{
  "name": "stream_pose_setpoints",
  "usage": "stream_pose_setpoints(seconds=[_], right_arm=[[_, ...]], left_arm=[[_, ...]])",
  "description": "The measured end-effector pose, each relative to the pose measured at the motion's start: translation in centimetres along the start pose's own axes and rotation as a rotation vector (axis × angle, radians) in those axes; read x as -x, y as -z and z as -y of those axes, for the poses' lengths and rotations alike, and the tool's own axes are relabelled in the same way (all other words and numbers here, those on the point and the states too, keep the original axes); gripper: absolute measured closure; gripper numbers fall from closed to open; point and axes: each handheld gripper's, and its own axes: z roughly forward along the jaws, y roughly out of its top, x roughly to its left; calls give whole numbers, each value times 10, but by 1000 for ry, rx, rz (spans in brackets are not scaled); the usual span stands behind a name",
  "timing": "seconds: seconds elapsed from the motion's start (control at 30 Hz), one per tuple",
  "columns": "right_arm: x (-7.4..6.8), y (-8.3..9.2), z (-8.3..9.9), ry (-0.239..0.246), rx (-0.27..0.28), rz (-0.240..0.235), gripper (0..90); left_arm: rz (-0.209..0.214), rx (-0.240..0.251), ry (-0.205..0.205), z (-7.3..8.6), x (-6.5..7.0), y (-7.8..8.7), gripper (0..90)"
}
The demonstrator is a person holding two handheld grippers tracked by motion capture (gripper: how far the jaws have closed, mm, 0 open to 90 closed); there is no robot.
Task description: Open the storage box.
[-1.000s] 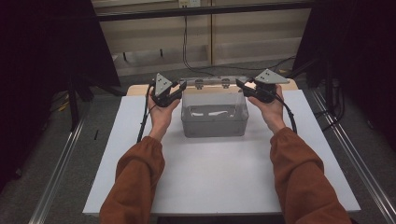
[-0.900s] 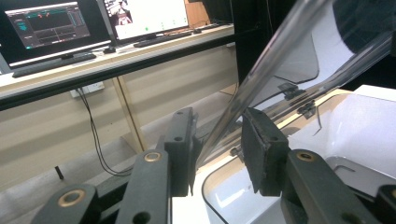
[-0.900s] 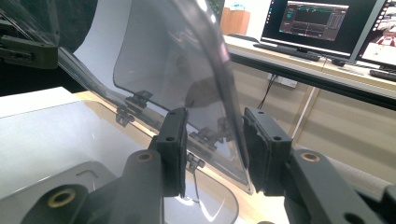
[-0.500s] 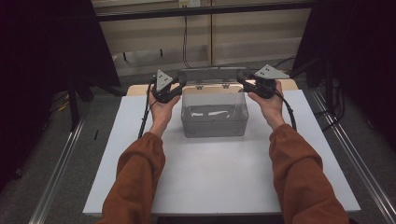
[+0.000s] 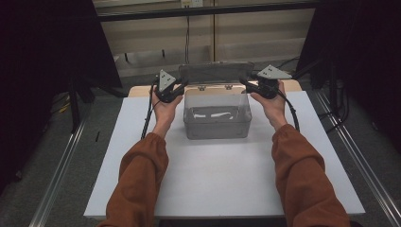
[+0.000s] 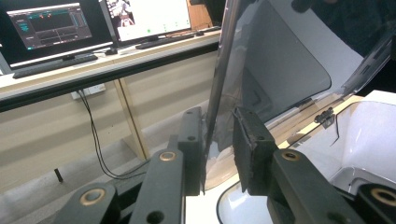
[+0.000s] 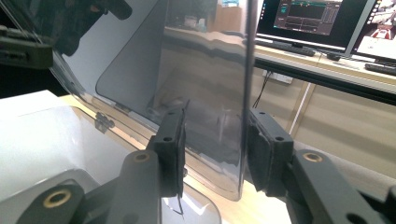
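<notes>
In the high view a clear plastic box sits at the centre of the frame on a white table, toward its far side. Its hinged lid stands raised at the box's far edge. The left gripper is at the lid's left end and the right gripper at its right end, each held by a hand with an orange sleeve coming up from the bottom of the frame. From here I cannot tell how the jaws stand.

The left gripper view shows what the high view cannot: the lid edge runs down the middle of the frame and passes between the two black jaws of the left gripper, the left jaw against it, the right jaw slightly off. Monitors and a keyboard sit on a desk at upper left; the box's white interior is at lower right.

In the right gripper view, the lid likewise hangs between the jaws of the right gripper, which bracket it with small gaps visible. The box wall lies lower left; more monitors upper right.
</notes>
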Motion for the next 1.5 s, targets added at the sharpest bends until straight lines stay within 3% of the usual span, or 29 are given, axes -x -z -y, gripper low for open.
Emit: stream_pose_setpoints(seconds=[0.27,0.63,0.97,1.13,1.2,1.5], right_arm=[[5,-4,5,-16,-11,24,583],[9,-13,14,-28,-36,0,656],[13,-17,16,-43,-29,-2,709],[14,-19,15,-46,-35,3,713],[14,-20,15,-46,-41,6,709],[14,-26,17,-67,-44,12,691]], left_arm=[[-3,-9,-3,1,-3,-3,740],[-3,-31,-5,5,-6,-12,730],[-21,-50,16,14,-10,-17,620],[-11,-47,38,17,-11,-19,659],[2,-41,64,16,-11,-20,665],[16,-49,67,19,-9,-28,723]])
